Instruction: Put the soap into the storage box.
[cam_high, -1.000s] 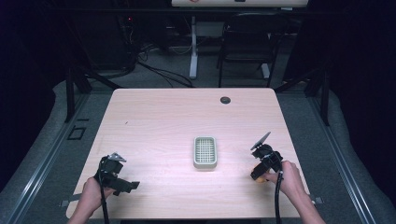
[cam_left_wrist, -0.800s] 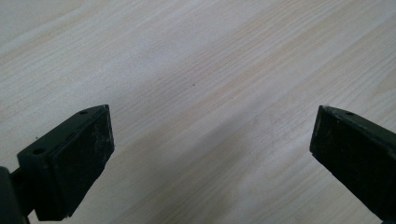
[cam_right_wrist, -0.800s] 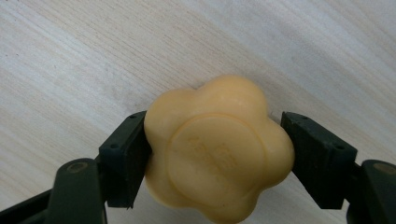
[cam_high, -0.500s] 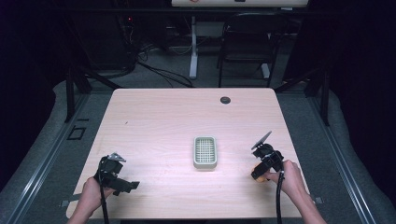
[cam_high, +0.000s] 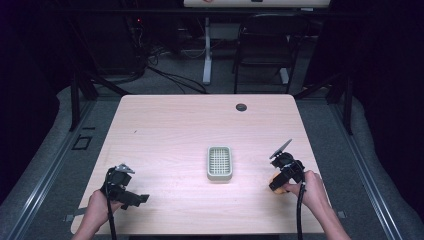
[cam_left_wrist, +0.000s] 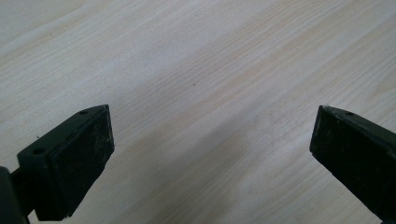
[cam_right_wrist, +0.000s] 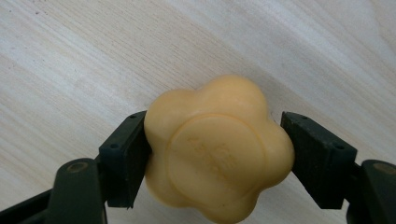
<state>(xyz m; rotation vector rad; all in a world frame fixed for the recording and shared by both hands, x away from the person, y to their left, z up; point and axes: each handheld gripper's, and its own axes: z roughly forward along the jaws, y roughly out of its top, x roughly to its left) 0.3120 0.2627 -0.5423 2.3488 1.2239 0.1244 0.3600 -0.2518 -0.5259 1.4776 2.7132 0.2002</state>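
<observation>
Right gripper (cam_right_wrist: 217, 154) clamps soap (cam_right_wrist: 217, 149) by its sides, ready to lift toward dish (cam_high: 219, 163); left gripper (cam_left_wrist: 210, 154) wide, empty, parked over table (cam_high: 175, 135).

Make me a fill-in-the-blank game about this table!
1. The right gripper is shut on a yellow, flower-shaped ____.
2. The left gripper has its jaws ____, with nothing between them.
3. The soap dish lies on the table between the two ____.
4. The dish has ____ inside it.

Missing words: soap; open; grippers; nothing
</observation>
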